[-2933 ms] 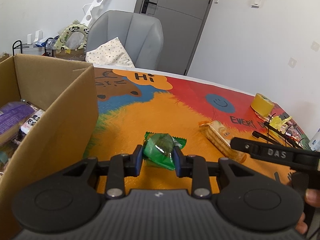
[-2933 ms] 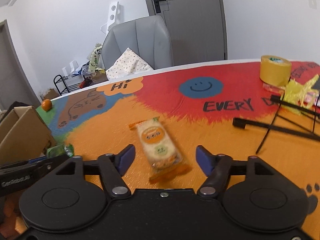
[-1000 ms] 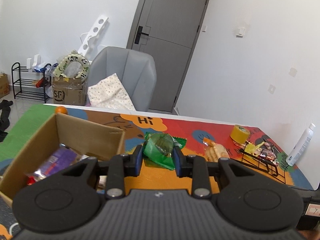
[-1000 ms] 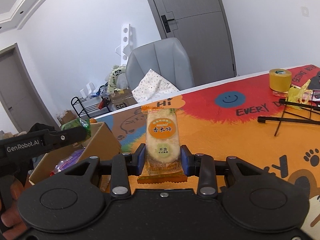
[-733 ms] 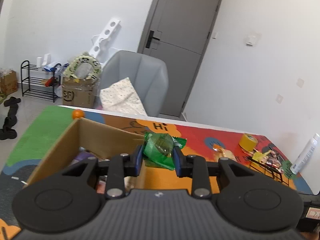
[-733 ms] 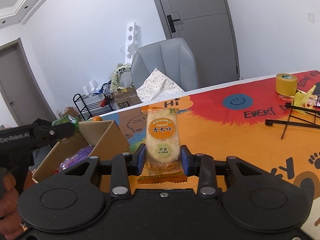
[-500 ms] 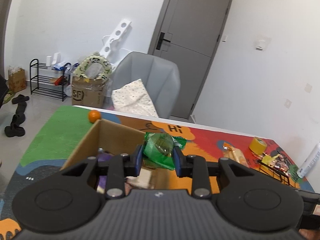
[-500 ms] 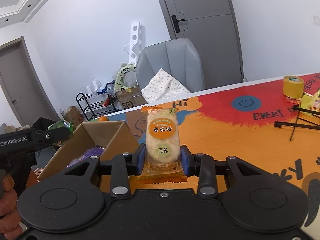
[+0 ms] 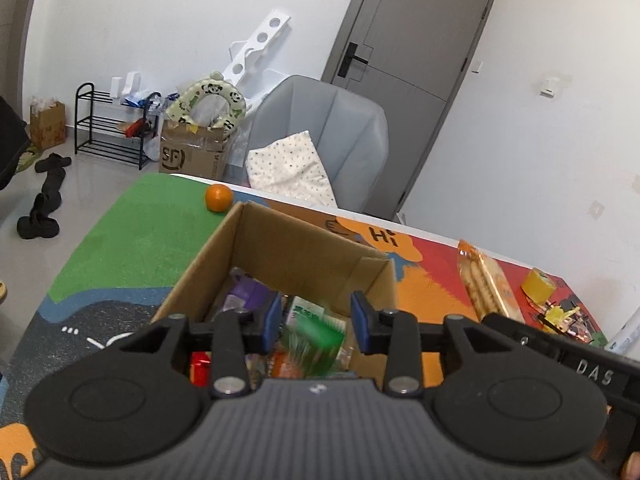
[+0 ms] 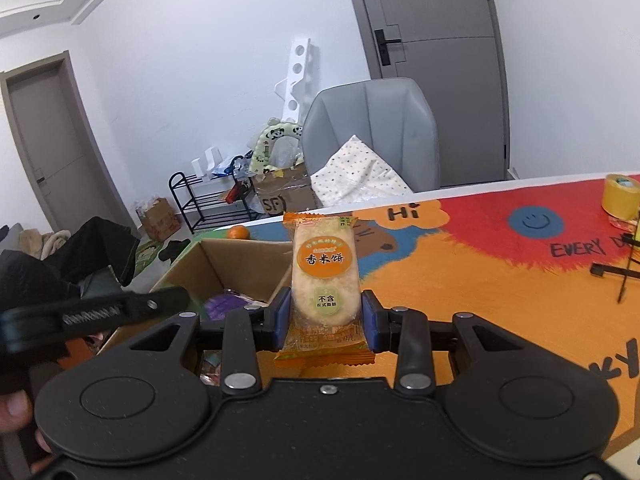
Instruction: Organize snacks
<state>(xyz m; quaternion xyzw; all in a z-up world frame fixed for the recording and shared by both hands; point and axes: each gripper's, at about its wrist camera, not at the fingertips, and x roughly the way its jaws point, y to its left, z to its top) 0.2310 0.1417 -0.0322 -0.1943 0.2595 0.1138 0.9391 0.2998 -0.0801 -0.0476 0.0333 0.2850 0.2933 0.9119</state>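
Observation:
In the left wrist view my left gripper (image 9: pixel 316 316) hangs over the open cardboard box (image 9: pixel 308 228), its jaws opening. The green snack packet (image 9: pixel 316 336) shows blurred below and between the blue pads, loose from them, above several snacks inside the box. My right gripper (image 10: pixel 326 314) is shut on an orange rice cracker packet (image 10: pixel 324 268), held upright over the table just right of the box (image 10: pixel 240 252). That packet (image 9: pixel 486 284) also shows at the right of the left wrist view.
An orange (image 9: pixel 219 197) lies on the green part of the table mat behind the box. A yellow tape roll (image 10: pixel 621 196) and a black wire rack (image 10: pixel 616 272) stand at the table's right. A grey chair (image 9: pixel 320 140) is behind the table.
My left gripper moved left over the box, its jaws spread, and the green packet slipped out downward. My right gripper carried the rice cracker packet left toward the box.

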